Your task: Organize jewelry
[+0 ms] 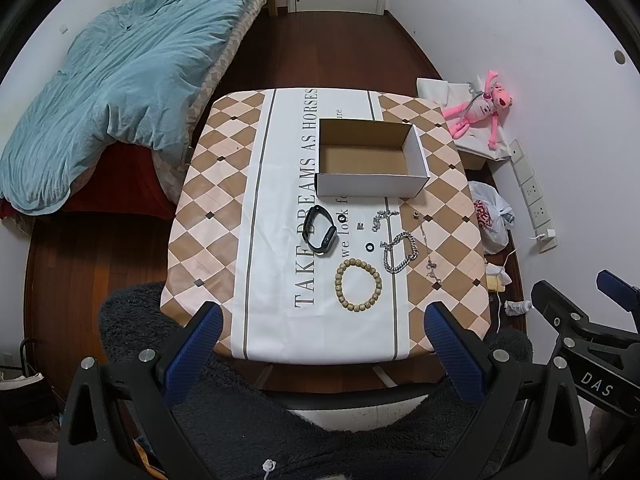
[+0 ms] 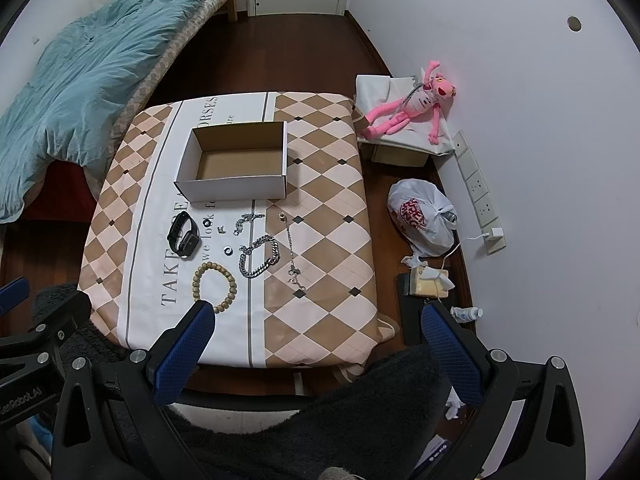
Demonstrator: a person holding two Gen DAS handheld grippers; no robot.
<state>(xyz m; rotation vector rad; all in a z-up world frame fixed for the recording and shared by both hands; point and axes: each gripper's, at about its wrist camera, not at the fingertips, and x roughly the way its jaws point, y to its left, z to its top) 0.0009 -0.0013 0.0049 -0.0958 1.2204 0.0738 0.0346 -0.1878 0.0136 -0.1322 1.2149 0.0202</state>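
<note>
An open white cardboard box (image 1: 372, 160) (image 2: 236, 164) stands empty at the far middle of the table. In front of it lie a black smart band (image 1: 319, 231) (image 2: 183, 234), a wooden bead bracelet (image 1: 358, 285) (image 2: 215, 286), a heavy silver chain bracelet (image 1: 400, 252) (image 2: 259, 257), a thin chain (image 1: 427, 248) (image 2: 291, 252), a small crumpled chain (image 1: 385, 216) (image 2: 246, 221) and small black rings (image 1: 369, 247) (image 2: 228, 251). My left gripper (image 1: 324, 344) is open and empty above the near table edge. My right gripper (image 2: 318, 344) is open and empty above the near right corner.
The table (image 1: 224, 184) (image 2: 328, 208) has a checked cloth with lettering. A bed with a blue quilt (image 1: 120, 80) is at the left. A pink plush toy (image 2: 416, 108), a plastic bag (image 2: 424, 216) and a power strip (image 2: 480, 192) lie by the right wall.
</note>
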